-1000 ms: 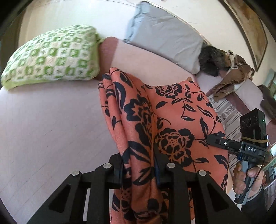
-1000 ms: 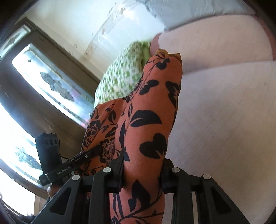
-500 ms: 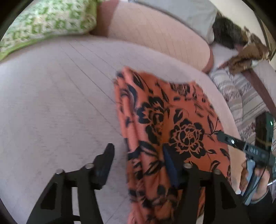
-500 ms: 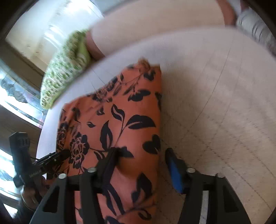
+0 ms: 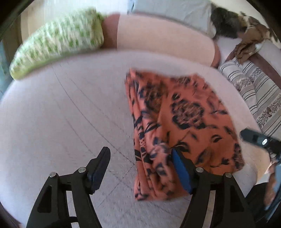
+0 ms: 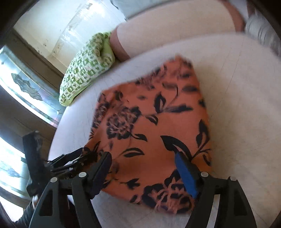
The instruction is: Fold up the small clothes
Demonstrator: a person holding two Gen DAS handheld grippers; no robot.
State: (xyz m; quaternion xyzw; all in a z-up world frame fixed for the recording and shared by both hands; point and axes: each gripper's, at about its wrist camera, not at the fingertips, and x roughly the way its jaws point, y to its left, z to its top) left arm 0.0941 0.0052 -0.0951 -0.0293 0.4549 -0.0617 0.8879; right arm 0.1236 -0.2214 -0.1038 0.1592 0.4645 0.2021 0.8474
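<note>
An orange garment with black flowers (image 5: 182, 126) lies folded flat on the pale bed (image 5: 61, 114). My left gripper (image 5: 140, 157) is open and empty, with the garment's left edge between its fingers and its right finger over the cloth. My right gripper (image 6: 143, 159) is open and empty above the garment's near edge (image 6: 152, 131). The left gripper also shows at the lower left of the right wrist view (image 6: 70, 161), and part of the right gripper at the right edge of the left wrist view (image 5: 260, 140).
A green and white pillow (image 5: 59, 45) lies at the back left against a pink bolster (image 5: 163, 38). A grey pillow (image 5: 175, 10) is behind it. Striped bedding (image 5: 254, 91) and brown clothes (image 5: 249, 45) lie at the right. A window (image 6: 26, 87) is left of the bed.
Both grippers held the garment up, then lowered it onto the bed and opened. The garment now lies flat and both grippers have drawn back a little.
</note>
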